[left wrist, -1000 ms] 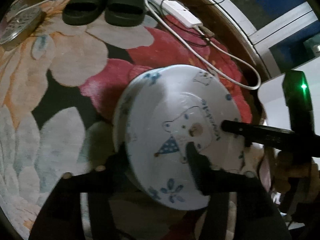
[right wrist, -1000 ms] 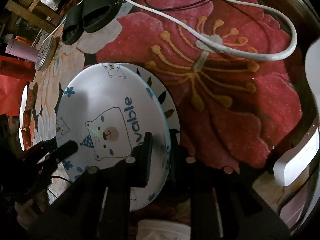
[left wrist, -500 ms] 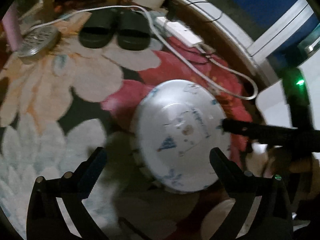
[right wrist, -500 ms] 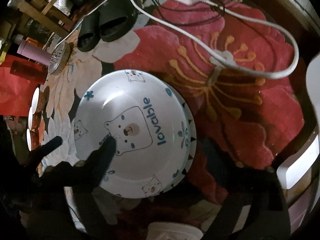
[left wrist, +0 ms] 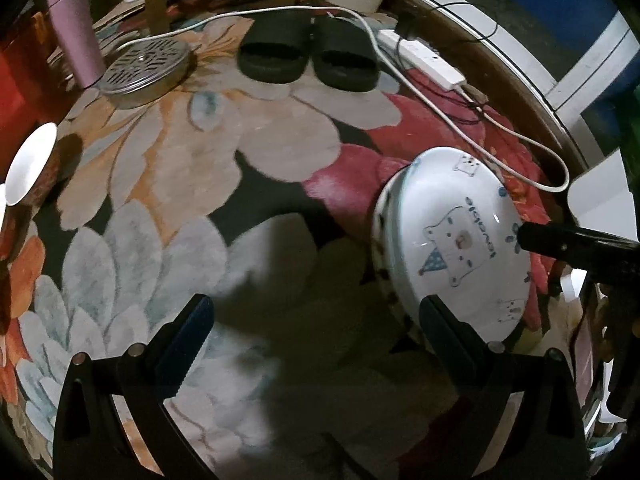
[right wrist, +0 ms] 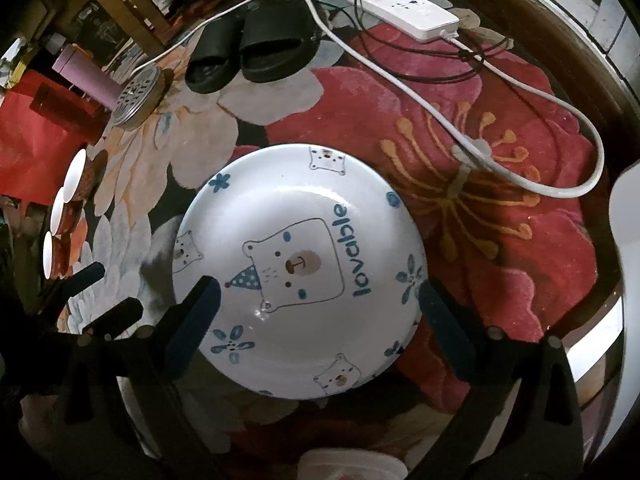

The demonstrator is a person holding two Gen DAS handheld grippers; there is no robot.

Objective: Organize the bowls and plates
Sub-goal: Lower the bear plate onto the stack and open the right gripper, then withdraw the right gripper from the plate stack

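A white plate with a blue bear drawing and the word "lovable" [right wrist: 298,264] lies on the flowered rug, on top of another plate whose leaf-patterned rim [left wrist: 386,240] shows at its left edge. My right gripper [right wrist: 316,312] is open, its fingers spread over the plate's near edge, holding nothing. My left gripper [left wrist: 316,332] is open and empty, over the rug to the left of the plates [left wrist: 456,240]. Brown bowls with white insides stand at the far left [left wrist: 28,168], several in the right wrist view [right wrist: 66,196].
Black slippers [left wrist: 308,56], a white power strip [right wrist: 400,10] with a white cable [right wrist: 460,120], a round metal lid [left wrist: 146,68] and a pink tumbler [left wrist: 76,44] lie on the far part of the rug. A white object [left wrist: 600,196] stands at the right.
Both grippers opened and let go of the bear plate, leaving it on the plate below. My left gripper drew back and swung left; my right gripper drew back a little.
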